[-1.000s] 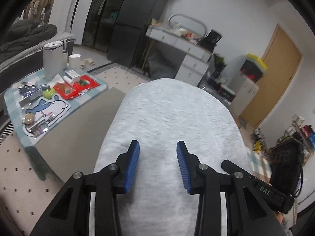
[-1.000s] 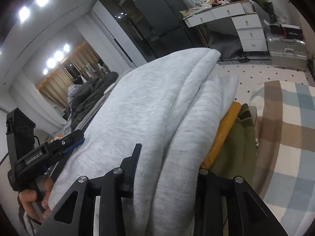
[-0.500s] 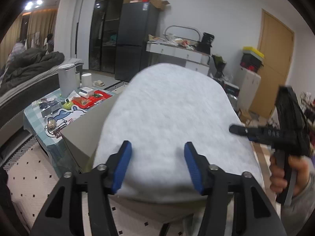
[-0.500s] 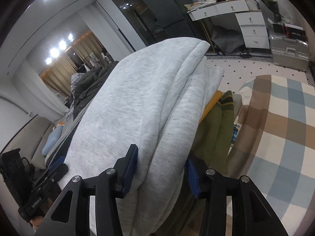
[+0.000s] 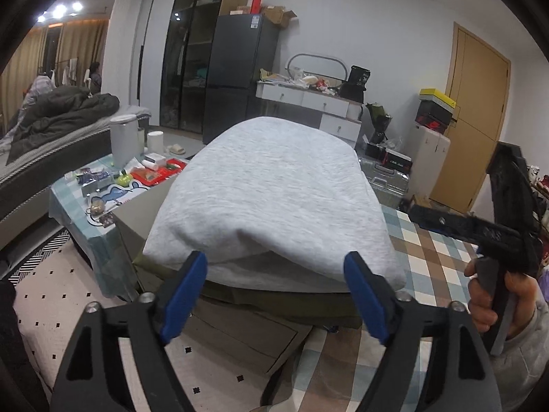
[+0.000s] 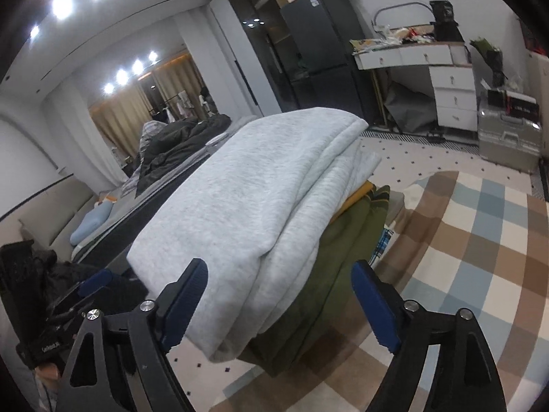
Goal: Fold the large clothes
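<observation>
Now folded light-grey fleece garment [image 5: 271, 199] lying atop olive-green folded clothes [image 6: 343, 274], left gripper [image 5: 276, 285] and right gripper [image 6: 279, 295] jaws opening wide, blue pads clear of the fabric edge.

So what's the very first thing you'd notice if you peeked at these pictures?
The big folded grey sweatshirt, sitting on top of an olive green garment in the middle. Next, the blue-padded left gripper and right gripper, jaws opening with nothing pinched, just in front of the pile. A checked rug lies to the right.
</observation>
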